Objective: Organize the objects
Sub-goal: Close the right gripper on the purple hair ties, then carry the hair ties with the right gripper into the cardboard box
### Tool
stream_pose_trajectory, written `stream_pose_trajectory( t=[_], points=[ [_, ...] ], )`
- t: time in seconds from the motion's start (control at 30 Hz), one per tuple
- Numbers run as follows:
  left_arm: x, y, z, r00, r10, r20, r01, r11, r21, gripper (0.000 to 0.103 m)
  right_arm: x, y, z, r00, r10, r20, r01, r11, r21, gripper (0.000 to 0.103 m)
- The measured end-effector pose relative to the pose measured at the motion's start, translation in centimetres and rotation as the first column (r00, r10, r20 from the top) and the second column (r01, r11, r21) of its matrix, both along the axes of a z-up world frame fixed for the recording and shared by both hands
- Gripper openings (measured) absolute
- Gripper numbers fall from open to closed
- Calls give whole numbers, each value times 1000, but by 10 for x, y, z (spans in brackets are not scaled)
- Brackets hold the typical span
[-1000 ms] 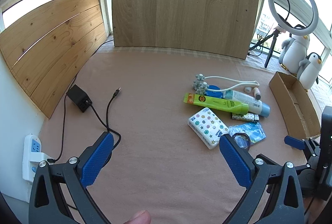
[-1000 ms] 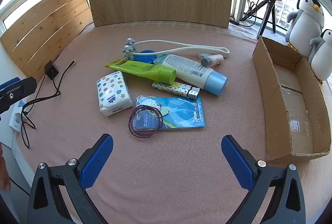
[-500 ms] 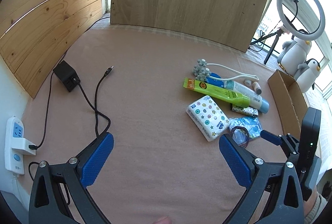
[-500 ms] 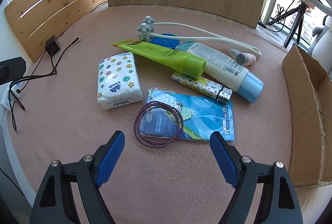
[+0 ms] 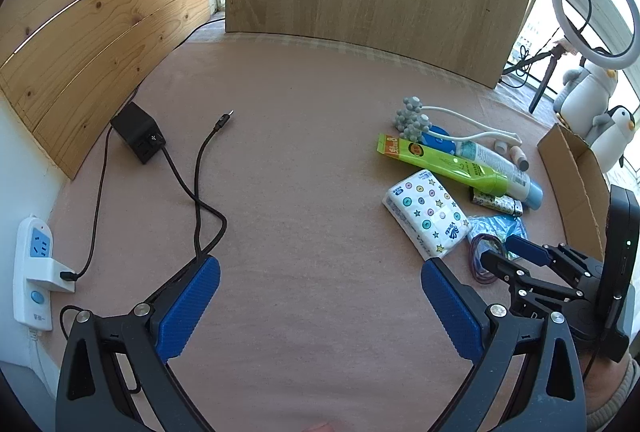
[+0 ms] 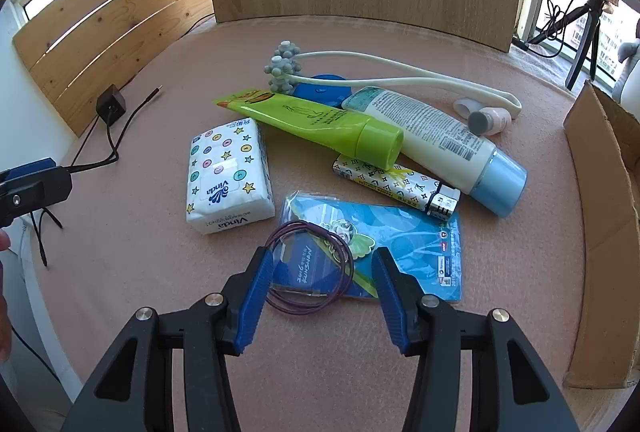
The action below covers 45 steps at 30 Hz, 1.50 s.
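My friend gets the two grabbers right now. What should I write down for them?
Right gripper: jaws have just been closing around the purple hair ties; pads not touching yet, nothing held.
Left gripper: wide open, empty, over bare table.
Things: hair ties lie on the blue packet; tissue pack, green tube, white bottle, lighter and massager are piled beside it.
Done: nothing in the cardboard box.
Left: everything.

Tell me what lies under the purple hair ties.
The purple hair ties lie partly on a blue plastic packet, partly on the tablecloth. Whatever is beneath that packet is hidden.
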<state>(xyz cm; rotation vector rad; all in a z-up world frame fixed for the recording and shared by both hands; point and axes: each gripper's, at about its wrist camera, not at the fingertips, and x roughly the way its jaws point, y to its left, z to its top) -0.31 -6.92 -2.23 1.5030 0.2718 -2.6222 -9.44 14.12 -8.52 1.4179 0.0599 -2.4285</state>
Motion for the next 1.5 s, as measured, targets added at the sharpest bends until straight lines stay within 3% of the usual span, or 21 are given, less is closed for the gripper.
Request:
stream_pose_trajectory(
  t=[0.1,0.2,0.23,0.5,0.73,0.87,1.13,1.23,1.33,1.5],
  points=[
    [-1,0,-4,1000,7,21,-7,1000,-17,99,-1,-1,-1,1000,3,2,-3,1000,21,29],
    [-1,1,-8,1000,-2,26,2,1000,-4,90,1,-2,-2,1000,12,7,-12,1000,24,5],
    [0,2,-9,1000,-5,27,5,1000,-6,85,2,-2,-3,1000,16,8,-16,1000,27,2],
    [0,7,-17,999,-22,46,21,1000,17,82,15,-7,-5,999,38,27,-38,999,12,2],
    [-3,16,-30,996,-28,84,27,999,20,88,28,-3,-5,998,47,45,-48,999,19,2],
    [-5,23,-34,995,-38,96,37,999,10,99,38,9,0,999,18,41,-19,1000,12,2],
    [-7,51,-39,989,-115,91,111,993,47,103,49,22,8,1000,-10,28,10,1000,-2,2],
    [-6,73,-39,981,-186,62,181,981,74,102,51,25,9,1000,-14,28,14,1000,-14,2],
    [-4,100,-42,953,-302,25,300,952,68,102,54,27,10,1000,-12,27,12,1000,-29,2],
    [-2,131,-54,907,-421,-26,422,902,90,100,63,33,7,999,-17,31,19,998,-61,2]
  ],
)
